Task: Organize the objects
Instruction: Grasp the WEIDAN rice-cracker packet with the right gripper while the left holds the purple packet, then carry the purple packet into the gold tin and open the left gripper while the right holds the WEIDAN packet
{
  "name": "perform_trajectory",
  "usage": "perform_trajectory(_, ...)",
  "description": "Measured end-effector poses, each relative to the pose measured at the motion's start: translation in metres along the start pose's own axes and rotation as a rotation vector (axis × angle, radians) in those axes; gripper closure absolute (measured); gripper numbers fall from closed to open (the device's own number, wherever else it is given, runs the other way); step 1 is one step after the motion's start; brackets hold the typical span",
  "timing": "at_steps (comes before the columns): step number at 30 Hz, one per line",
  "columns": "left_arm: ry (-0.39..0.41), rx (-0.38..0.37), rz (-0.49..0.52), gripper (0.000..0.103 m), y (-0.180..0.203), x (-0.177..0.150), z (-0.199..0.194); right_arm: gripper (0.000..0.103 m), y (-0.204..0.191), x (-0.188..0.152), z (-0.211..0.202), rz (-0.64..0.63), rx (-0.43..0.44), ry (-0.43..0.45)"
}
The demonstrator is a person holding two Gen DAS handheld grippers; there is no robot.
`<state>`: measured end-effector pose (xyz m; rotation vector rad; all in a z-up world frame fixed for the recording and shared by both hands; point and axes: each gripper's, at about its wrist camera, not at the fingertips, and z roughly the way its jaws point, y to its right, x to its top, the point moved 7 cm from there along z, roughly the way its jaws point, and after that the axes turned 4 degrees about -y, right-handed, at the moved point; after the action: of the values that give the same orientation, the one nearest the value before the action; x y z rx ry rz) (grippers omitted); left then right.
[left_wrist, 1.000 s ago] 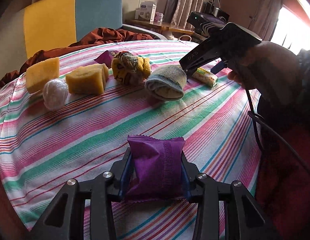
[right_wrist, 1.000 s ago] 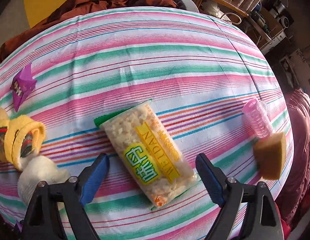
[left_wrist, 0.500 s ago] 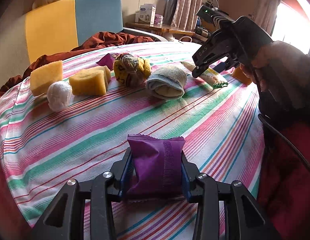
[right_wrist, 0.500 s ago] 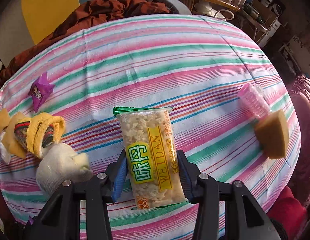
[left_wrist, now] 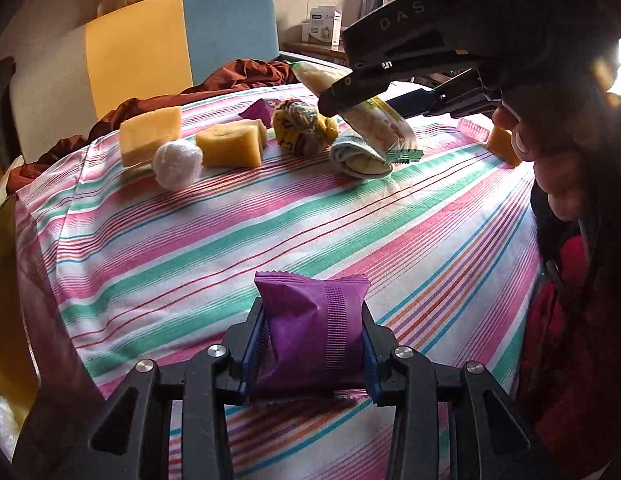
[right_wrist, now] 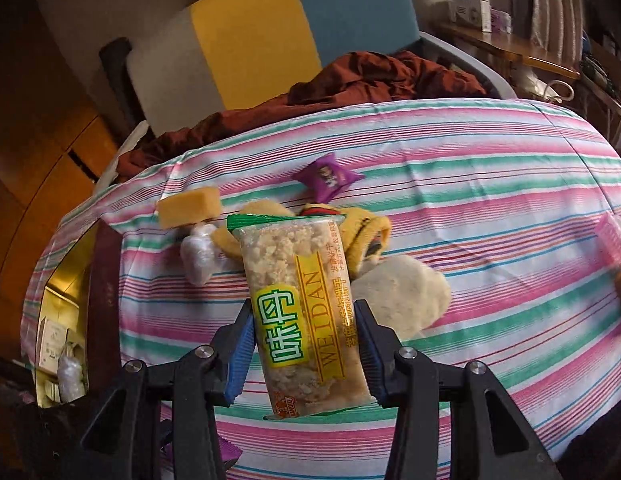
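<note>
- Snack packets are held in both tongs above the striped table: a purple packet is clamped in the left tongs, and a clear bar packet with green-and-yellow lettering is gripped at its lower half in the right tongs, whose jaws have just been closing on it.
- Both packets are judged to be in transit to a sorting spot; a steady squeeze is called for, since the long bar sticks out well past the blue pads and could pivot or slip if swung.
- The bar is best kept lifted clear of the rolled grey sock and the yellow patterned bundle just beneath it.
- Left on the cloth are two yellow sponges, a white ball, a second small purple packet, and, near the far right edge, a pink ribbed item beside an orange block.
- A table draped in pink, green and white stripes is seen beside a yellow-and-blue chair with a rust-coloured cloth, curtained windows behind; an open box appears at the table's left edge in the right wrist view, its contents unclear.
</note>
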<state>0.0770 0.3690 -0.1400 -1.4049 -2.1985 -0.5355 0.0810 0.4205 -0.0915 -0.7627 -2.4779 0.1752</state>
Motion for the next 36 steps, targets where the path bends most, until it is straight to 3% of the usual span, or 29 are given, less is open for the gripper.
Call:
perform_trajectory(4, 0.036, 0.021, -0.03, 0.062, -0.01, -0.001, -0.021, 0.056, -0.02, -0.015, 0.026, -0.107, -0.019, -0.108)
perform_trajectory(10, 0.076, 0.048, -0.069, 0.062, -0.022, 0.004, -0.045, 0.056, -0.026, -0.039, 0.058, -0.226, -0.123, -0.243)
perform_trajectory(23, 0.184, 0.141, -0.111, 0.062, -0.044, 0.015, -0.104, 0.056, -0.02, -0.044, 0.058, -0.247, -0.16, -0.245)
perform_trajectory(36, 0.2, 0.289, -0.229, 0.062, -0.107, 0.0, -0.136, 0.056, -0.02, -0.047, 0.057, -0.271, -0.185, -0.24)
